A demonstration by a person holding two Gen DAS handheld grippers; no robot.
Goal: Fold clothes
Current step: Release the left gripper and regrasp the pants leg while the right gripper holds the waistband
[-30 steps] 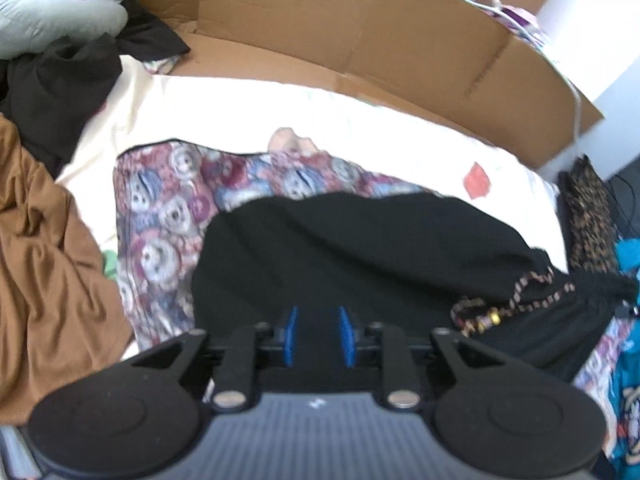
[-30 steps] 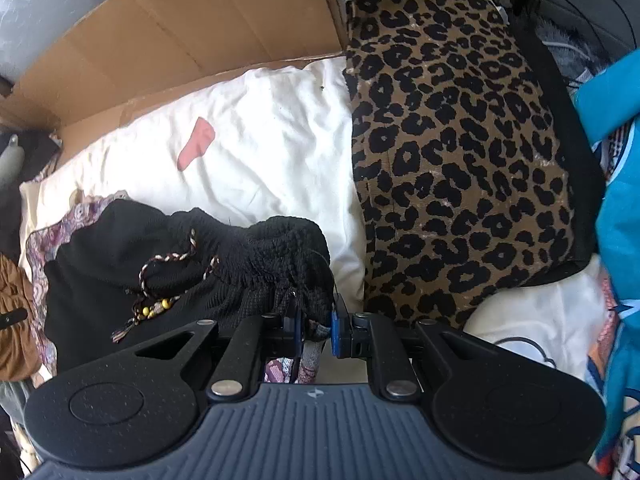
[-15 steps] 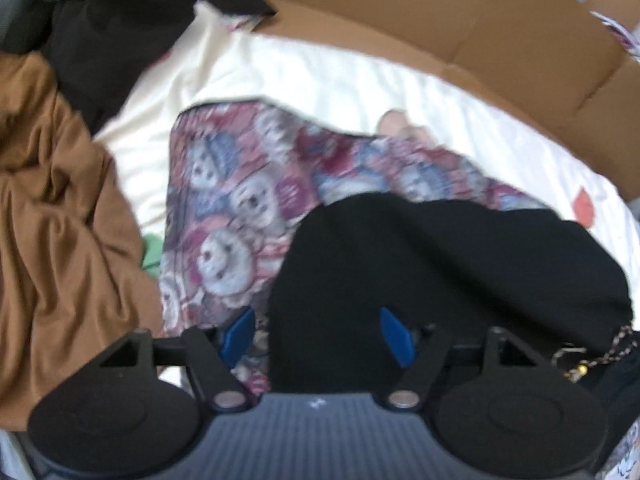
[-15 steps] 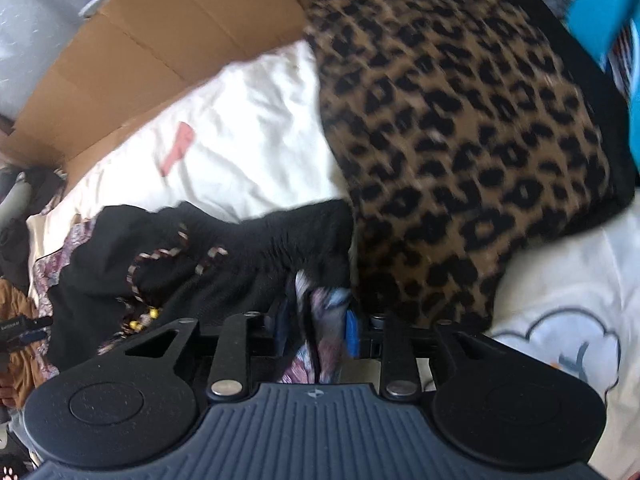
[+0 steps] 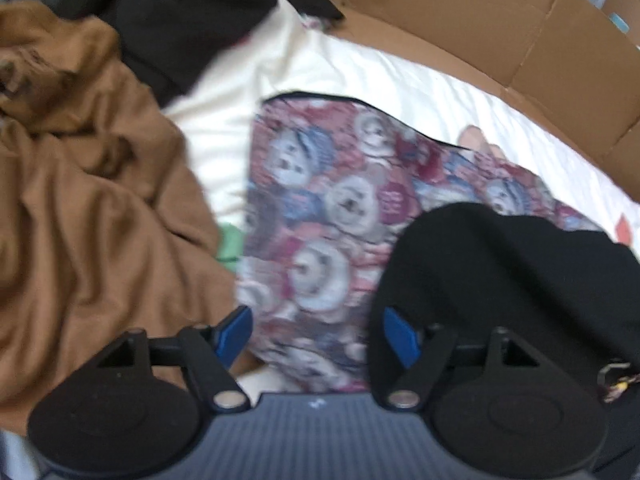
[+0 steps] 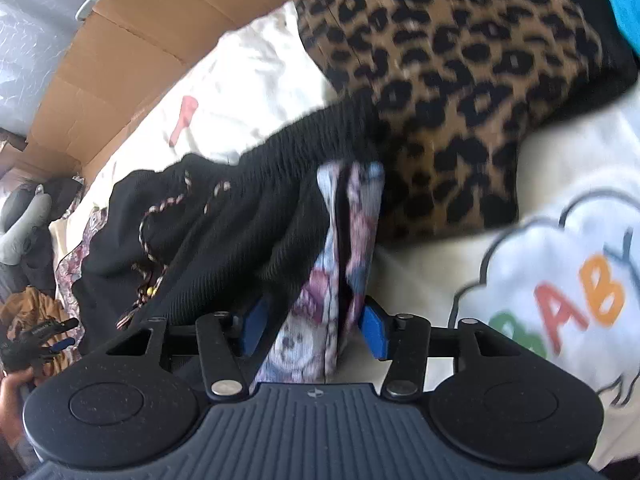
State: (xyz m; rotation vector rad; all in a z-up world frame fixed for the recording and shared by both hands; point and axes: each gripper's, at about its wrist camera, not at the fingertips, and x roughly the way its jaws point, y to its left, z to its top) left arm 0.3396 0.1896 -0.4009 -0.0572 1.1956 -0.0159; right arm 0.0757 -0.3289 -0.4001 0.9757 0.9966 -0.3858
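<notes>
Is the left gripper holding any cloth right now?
No. The left gripper is wide open, with nothing between its pads over the bear-print fabric.

Brown garment [image 5: 92, 200] crowding left, cardboard wall [image 5: 480, 28] behind

The only lettering that can be read is in the right wrist view. To the right of the right hand-held gripper [image 6: 312, 328], on the white bedsheet [image 6: 568, 184], is a printed pale cloud shape with a grey outline [image 6: 560, 264]. Inside it stand large coloured capitals: a red "A" [image 6: 560, 312] and, just right of it, an orange "B" [image 6: 604, 292]. Left of the "A" is a green character [image 6: 516, 332], partly hidden behind the gripper body, so it cannot be told for sure. The prints on the teddy-bear fabric and the marks on both gripper bodies are too blurred or small to read.
</notes>
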